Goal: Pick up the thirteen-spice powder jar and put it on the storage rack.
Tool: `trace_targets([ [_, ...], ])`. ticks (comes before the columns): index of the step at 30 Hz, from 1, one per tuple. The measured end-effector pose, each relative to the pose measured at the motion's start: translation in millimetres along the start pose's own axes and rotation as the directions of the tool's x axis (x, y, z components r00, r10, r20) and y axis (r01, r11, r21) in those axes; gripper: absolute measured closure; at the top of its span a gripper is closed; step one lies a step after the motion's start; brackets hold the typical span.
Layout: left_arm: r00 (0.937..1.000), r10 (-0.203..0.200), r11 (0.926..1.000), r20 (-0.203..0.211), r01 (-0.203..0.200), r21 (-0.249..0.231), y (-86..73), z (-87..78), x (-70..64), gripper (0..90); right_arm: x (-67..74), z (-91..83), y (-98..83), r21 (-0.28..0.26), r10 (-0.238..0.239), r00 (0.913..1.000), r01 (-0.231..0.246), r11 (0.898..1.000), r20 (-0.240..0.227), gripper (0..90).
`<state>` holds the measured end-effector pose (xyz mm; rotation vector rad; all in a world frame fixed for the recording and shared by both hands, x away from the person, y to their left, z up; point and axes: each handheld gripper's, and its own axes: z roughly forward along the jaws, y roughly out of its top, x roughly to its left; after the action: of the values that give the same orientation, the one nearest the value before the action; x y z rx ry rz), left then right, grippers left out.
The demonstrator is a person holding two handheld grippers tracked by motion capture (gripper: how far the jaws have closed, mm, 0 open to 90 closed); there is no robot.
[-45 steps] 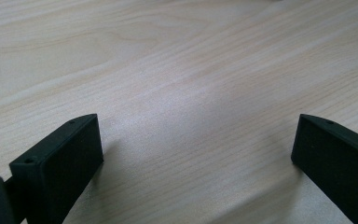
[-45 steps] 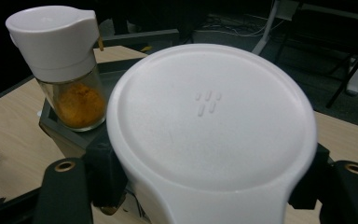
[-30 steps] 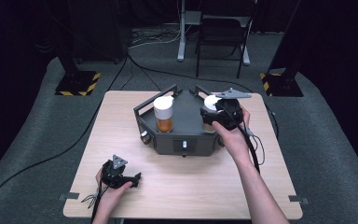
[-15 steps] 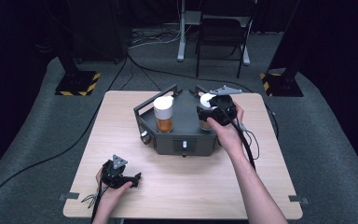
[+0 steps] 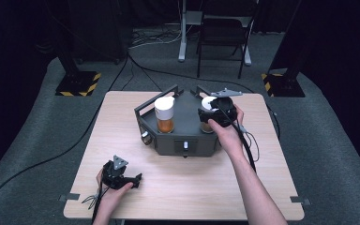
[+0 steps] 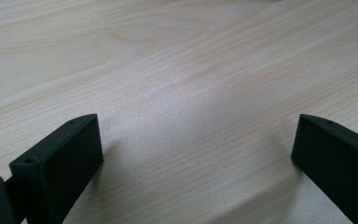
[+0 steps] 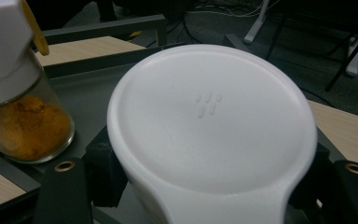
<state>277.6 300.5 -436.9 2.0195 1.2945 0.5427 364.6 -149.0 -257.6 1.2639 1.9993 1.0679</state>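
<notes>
White-capped spice jar (image 7: 212,135) pinched at the lid by right gripper (image 5: 219,112), standing at the right of a dark tray (image 5: 187,140) mid-table, near a second jar (image 5: 164,115) of orange powder. Likely the placing step; next, easing down and releasing. Nudged leftward and lower than a second ago. Left gripper (image 5: 118,174) spread wide, resting on bare wooden table (image 6: 177,70)

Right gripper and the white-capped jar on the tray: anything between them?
Nothing visible. The right gripper is already shut on the white-capped glass jar, its jaws on either side just under the cap. The jar sits on the dark grey tray. The other white-capped jar of orange powder stands apart, to the side.
</notes>
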Motion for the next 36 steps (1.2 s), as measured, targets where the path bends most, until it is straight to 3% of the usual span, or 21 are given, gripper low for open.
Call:
trace_targets([
  [5, 1.0000, 0.000, 1.0000, 0.000, 0.000, 0.000, 0.1, 0.0, 0.0, 1.8, -3.8, 1.7, -1.0, -0.002, 0.008, 0.9999, -0.008, 1.000, -0.007, 28.7],
  [16, 1.0000, 0.000, 1.0000, 0.000, 0.000, 0.000, 0.0, 0.0, 0.0, 1.8, -8.5, -12.5, 0.3, 0.020, 0.002, 1.0000, -0.002, 1.000, -0.001, 11.8],
  [26, 1.0000, 0.000, 1.0000, 0.000, 0.000, 0.000, 0.0, 0.0, 0.0, 1.8, -19.7, -34.8, -22.2, -0.021, 0.010, 0.9997, -0.010, 1.000, -0.021, 9.5],
  [36, 1.0000, 0.000, 1.0000, 0.000, 0.000, 0.000, 0.0, 0.0, 0.0, 1.8, -25.4, -47.8, -60.4, -0.020, 0.007, 0.9998, -0.007, 1.000, -0.020, 8.9],
])
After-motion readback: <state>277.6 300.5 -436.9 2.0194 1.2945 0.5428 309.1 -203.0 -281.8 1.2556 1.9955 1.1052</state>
